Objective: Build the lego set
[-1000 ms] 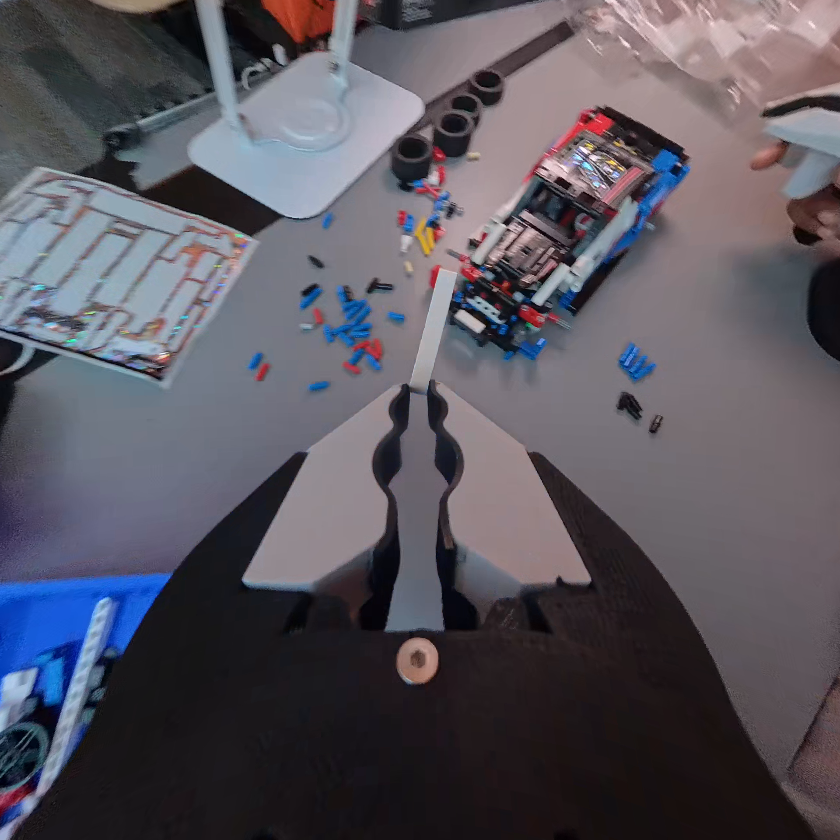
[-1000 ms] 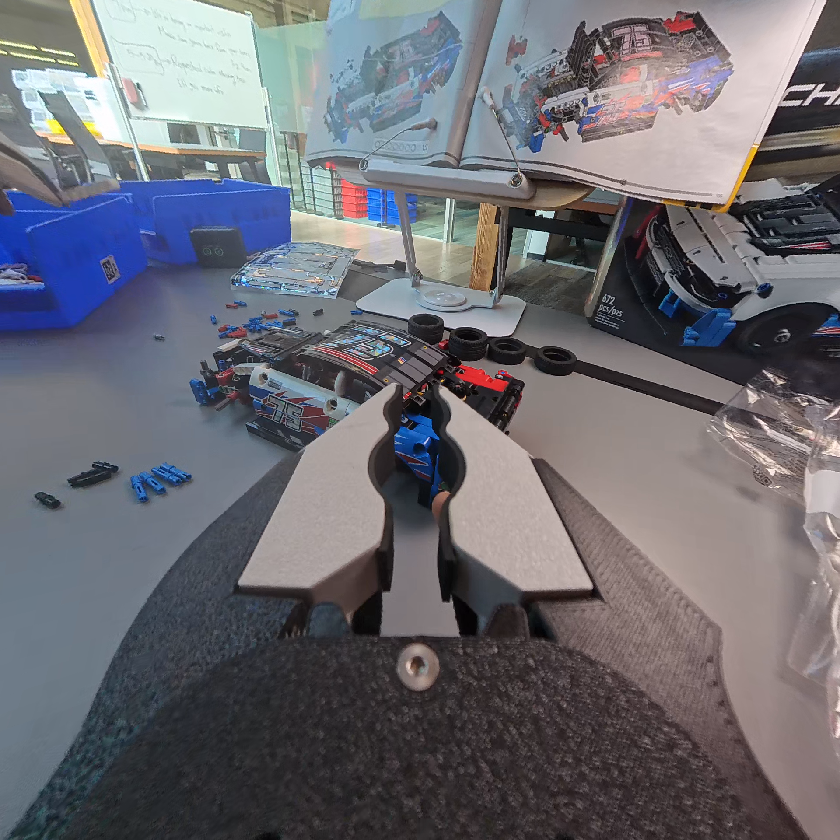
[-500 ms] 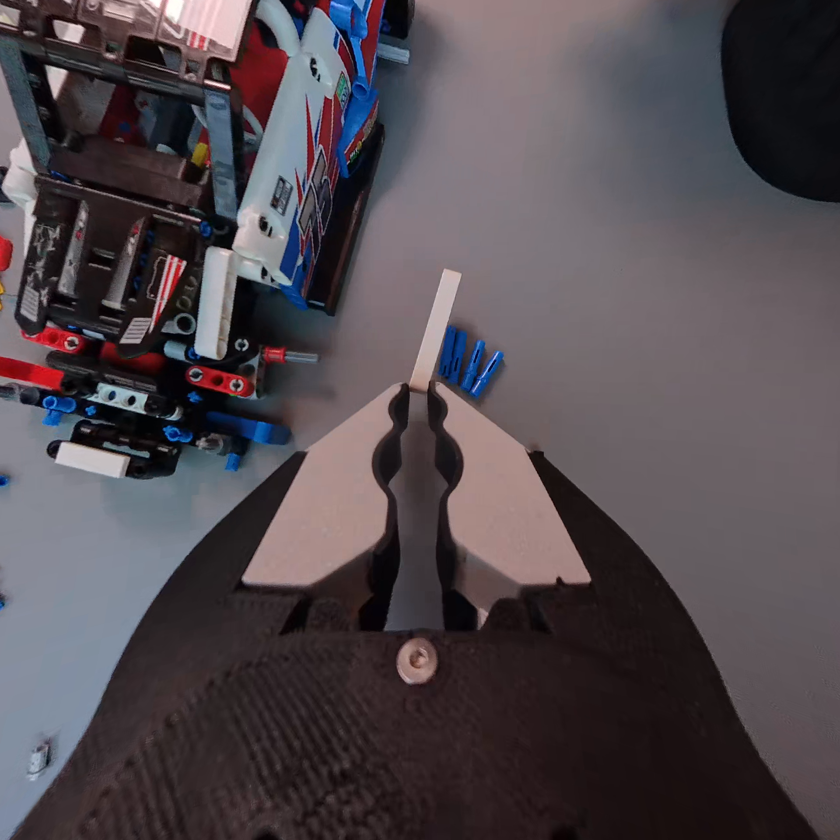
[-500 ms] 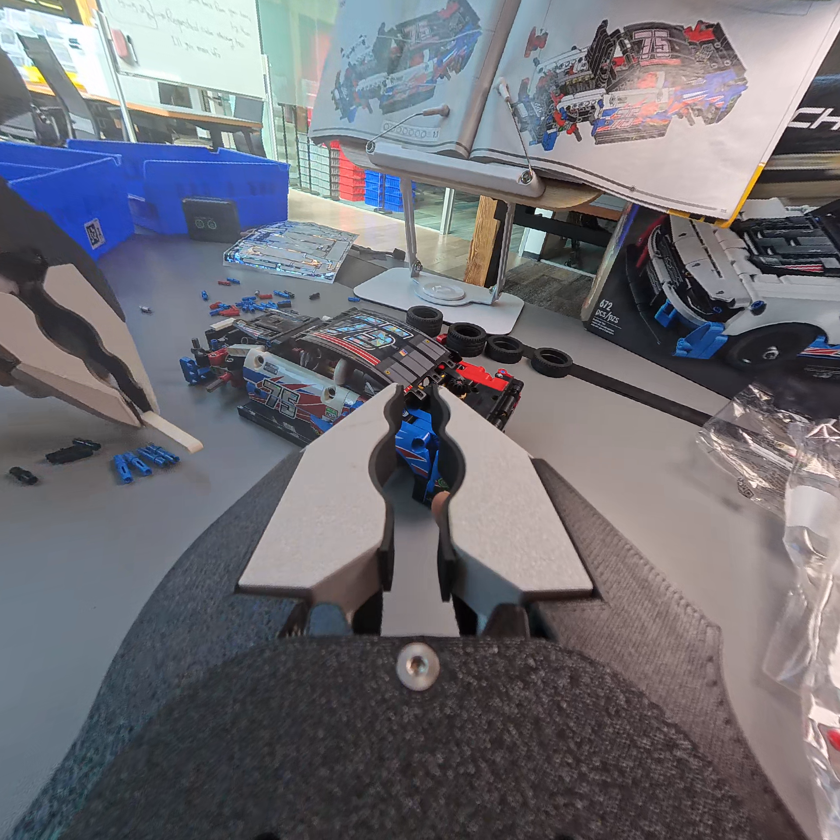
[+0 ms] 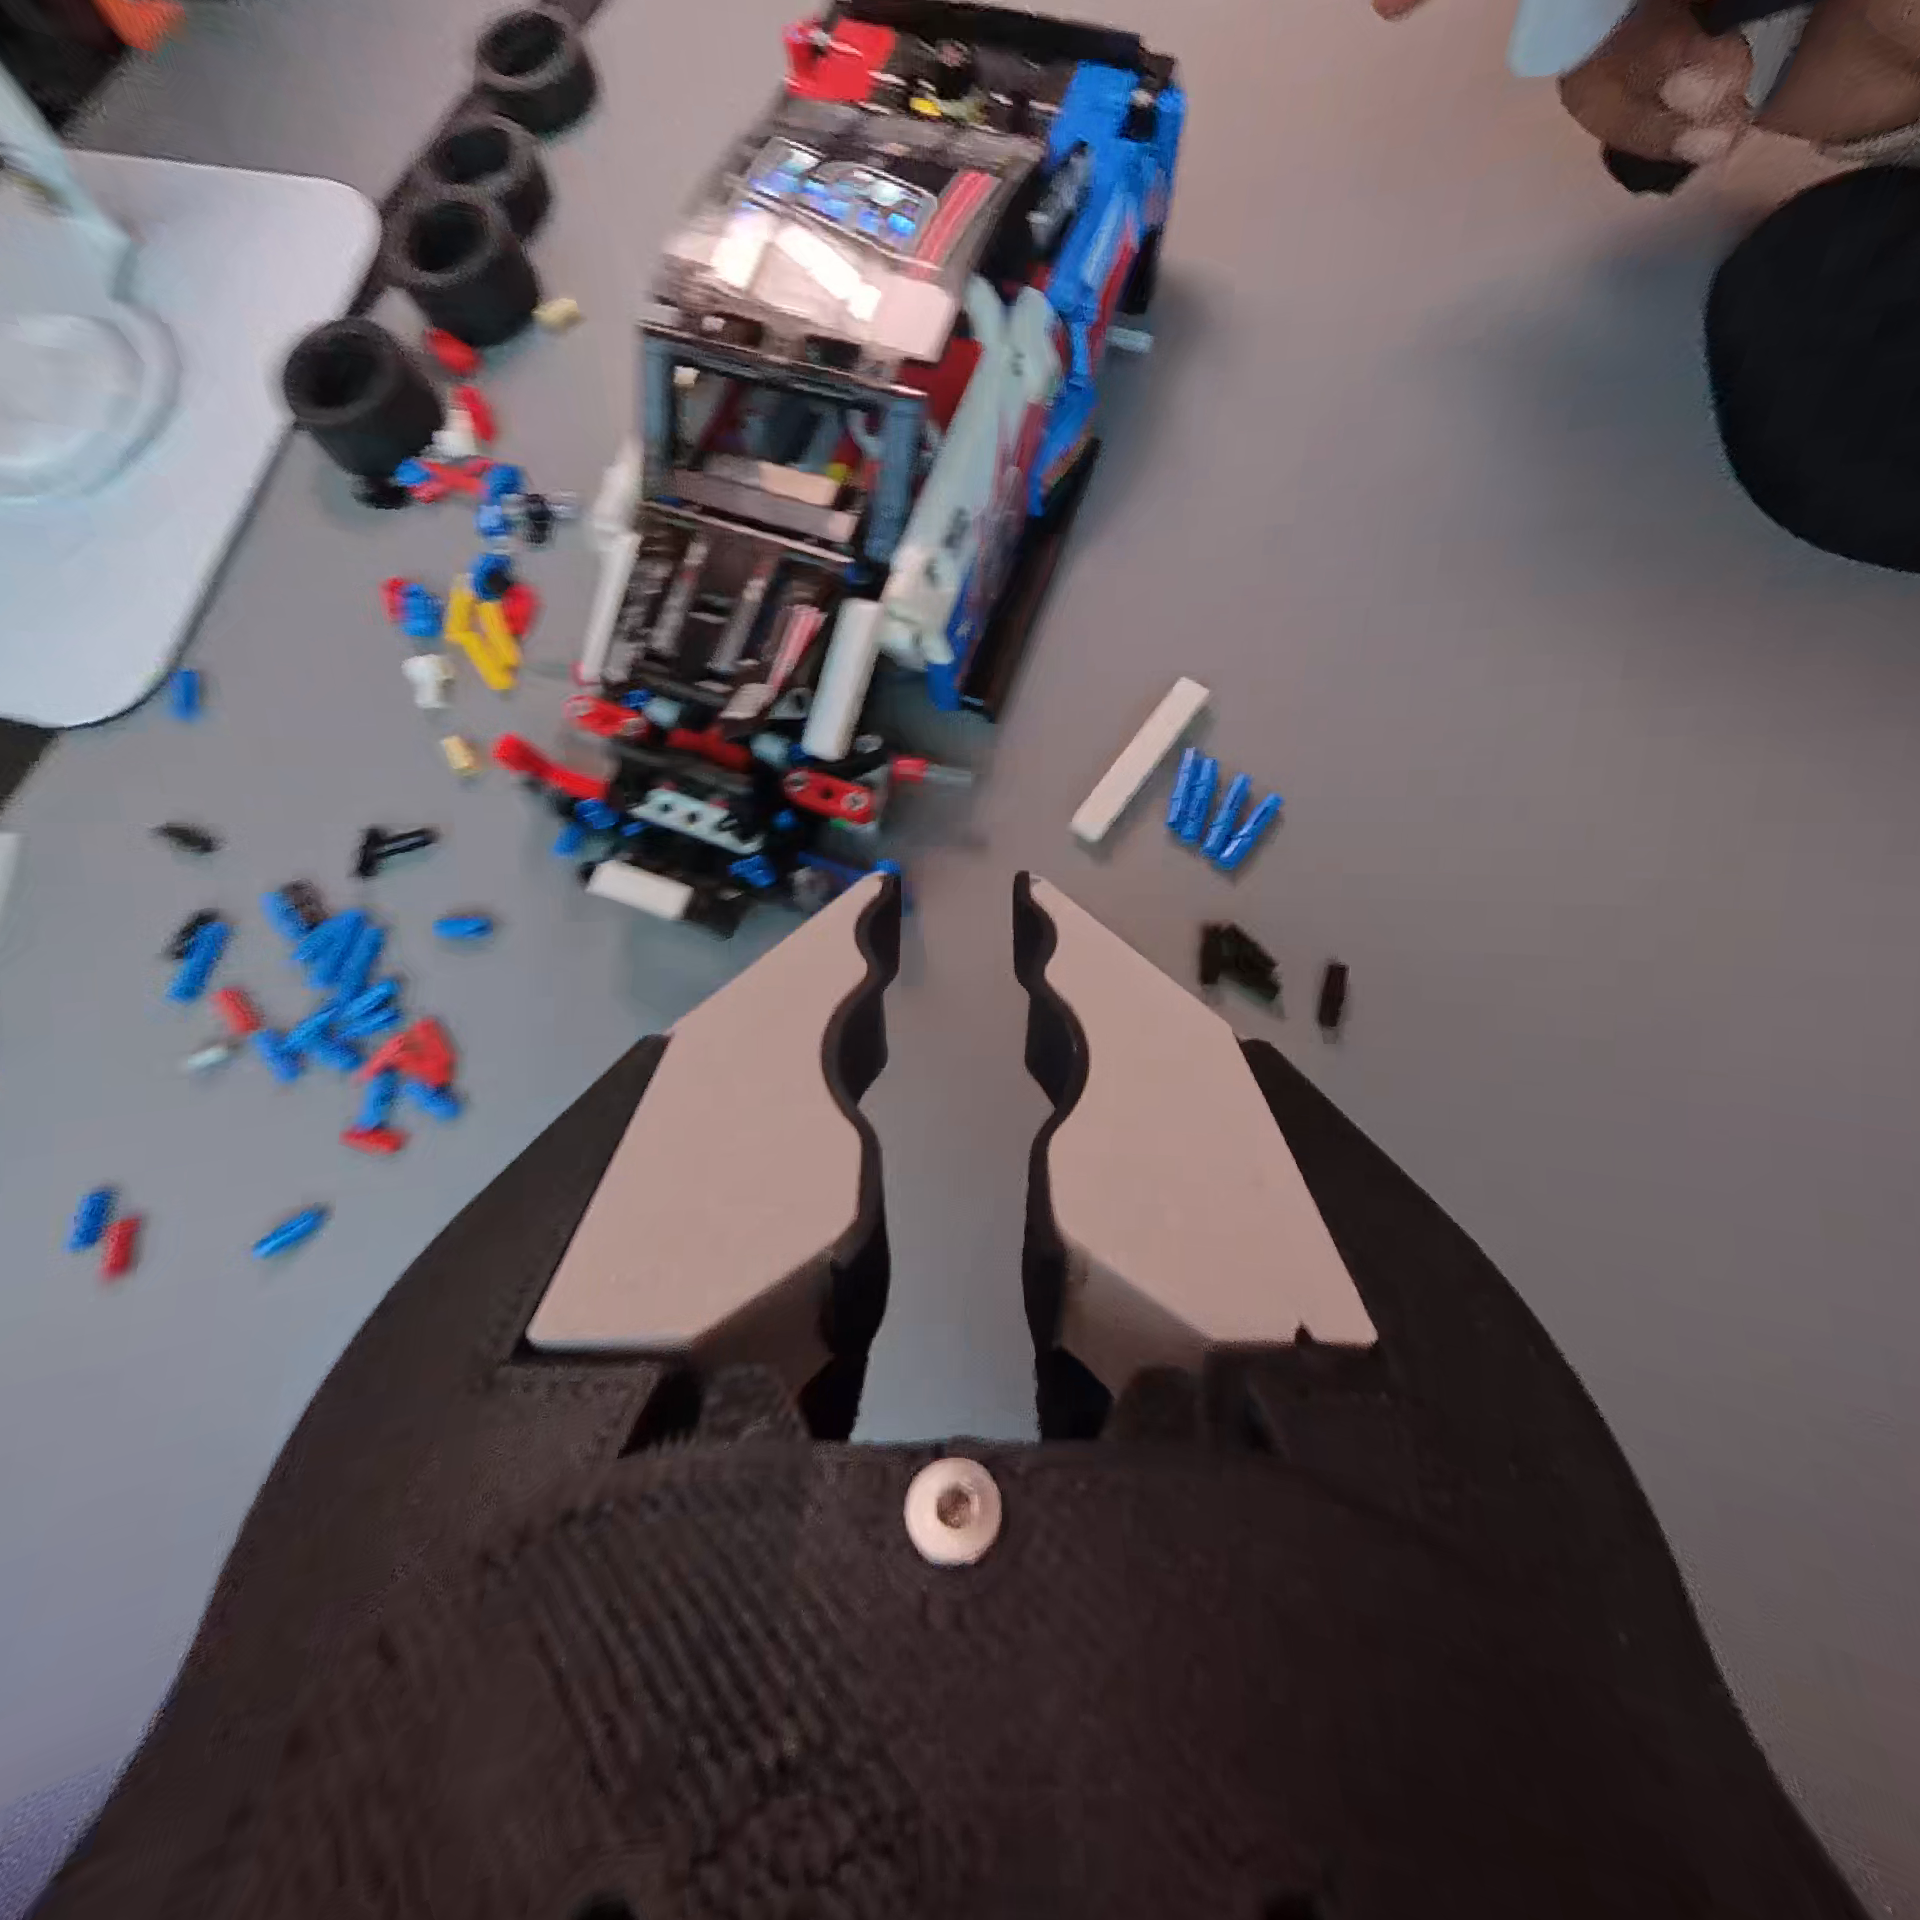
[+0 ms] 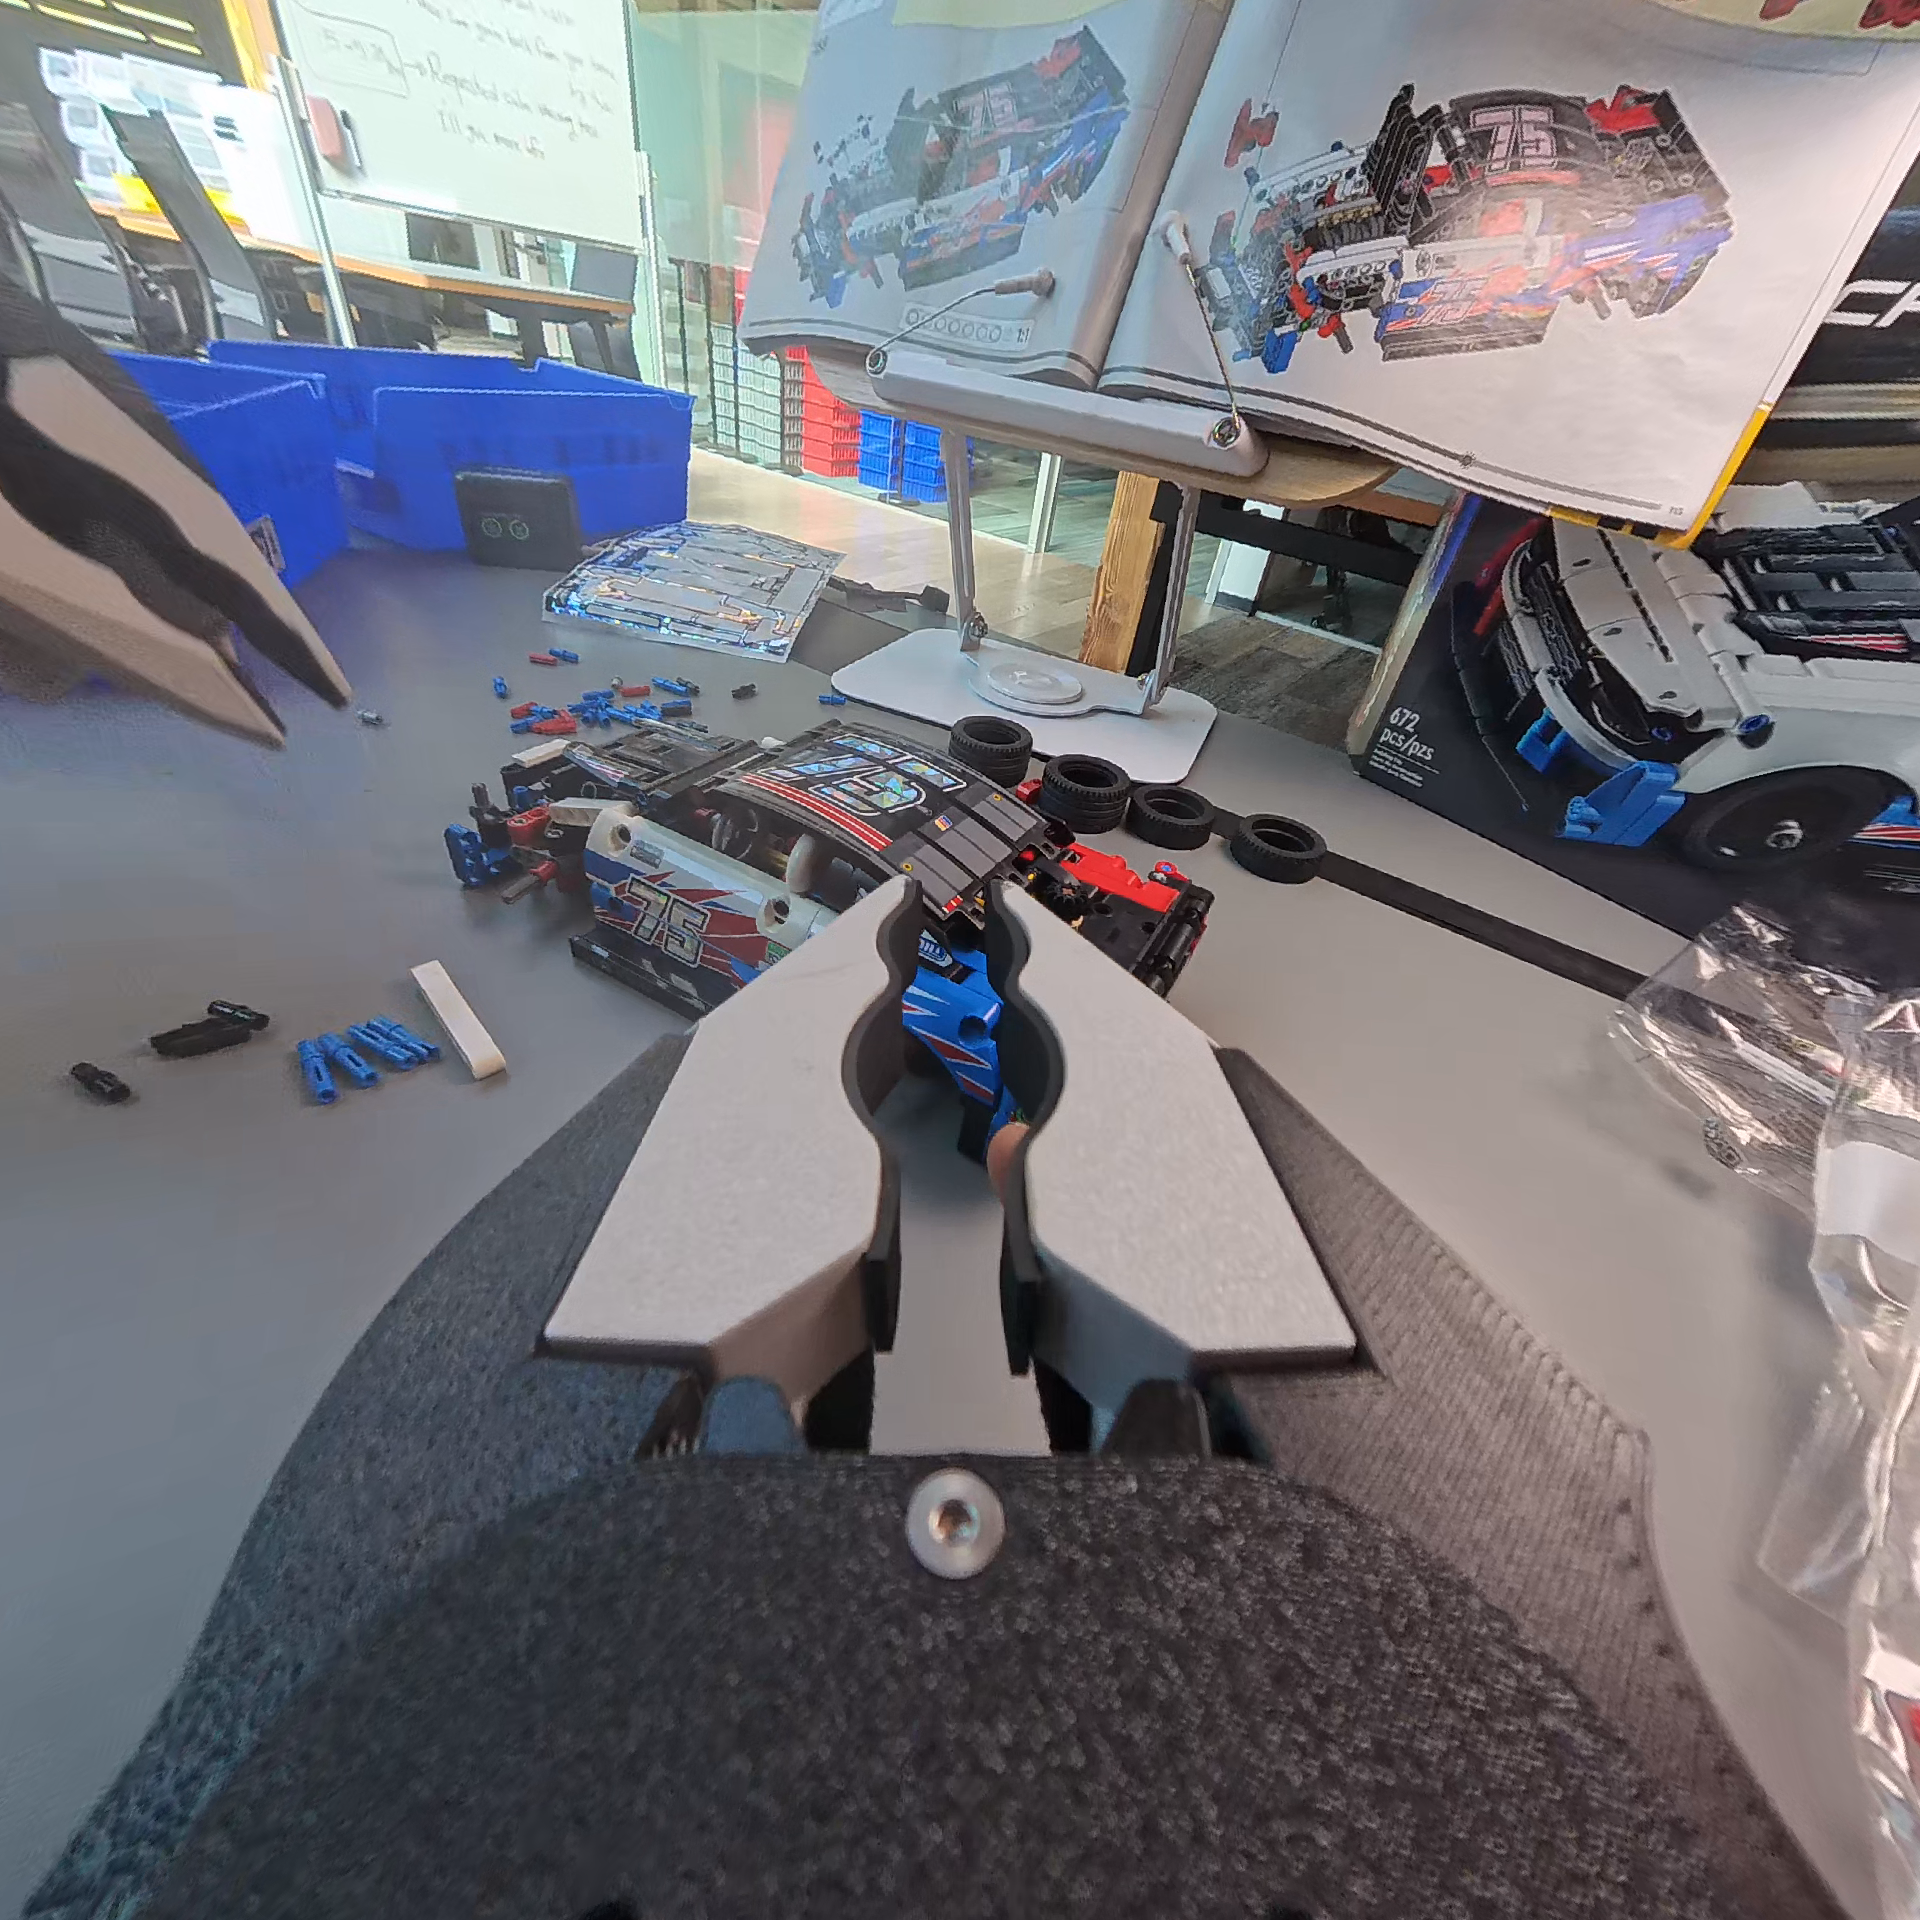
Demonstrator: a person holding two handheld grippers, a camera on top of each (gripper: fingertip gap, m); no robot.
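Left gripper (image 5: 948, 894): jaws parted, empty, above the table.
White beam (image 5: 1140, 760): flat, just beside blue pins (image 5: 1221, 807).
Right gripper (image 6: 951, 902): narrow gap, nothing gripped.

I'm looking at an office-like workspace; a whiteboard (image 6: 468, 104) and glass partition (image 6: 707, 260) stand far left; blue storage bins (image 6: 499, 436) line the grey table (image 6: 208, 1247).

Blue bins (image 6: 436, 457) behind — a whiteboard (image 6: 457, 104) beyond the grey table (image 6: 208, 914).
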